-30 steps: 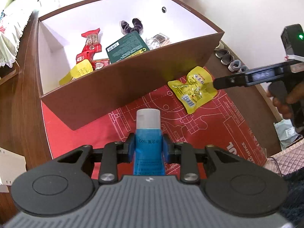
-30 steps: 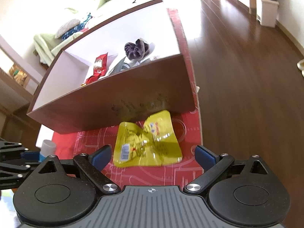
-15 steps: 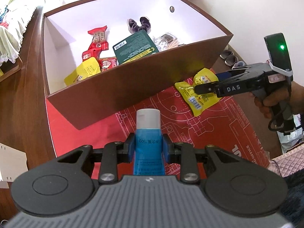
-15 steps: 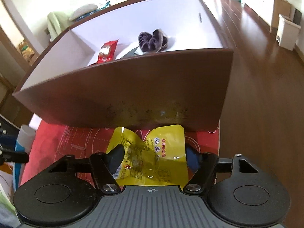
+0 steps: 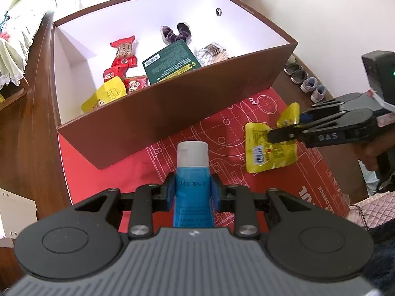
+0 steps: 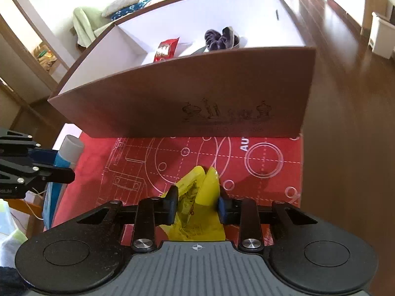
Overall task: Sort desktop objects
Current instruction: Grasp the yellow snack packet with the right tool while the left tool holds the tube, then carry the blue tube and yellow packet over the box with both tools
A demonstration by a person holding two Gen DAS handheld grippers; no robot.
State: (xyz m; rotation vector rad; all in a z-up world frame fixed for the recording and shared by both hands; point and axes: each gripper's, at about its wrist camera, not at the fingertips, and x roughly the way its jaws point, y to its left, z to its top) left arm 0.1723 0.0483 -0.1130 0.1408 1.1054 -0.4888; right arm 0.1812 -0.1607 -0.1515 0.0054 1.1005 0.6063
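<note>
The right gripper (image 6: 197,207) pinches the limp, crinkly pouch (image 6: 200,197) mid-body (light, likely slippery), while the left gripper (image 5: 193,192) clamps the firmer tube (image 5: 193,172).

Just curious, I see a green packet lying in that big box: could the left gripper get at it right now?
Probably not yet: the left gripper is shut on a blue tube. The box is open-topped, so the green packet lies uncovered.
</note>
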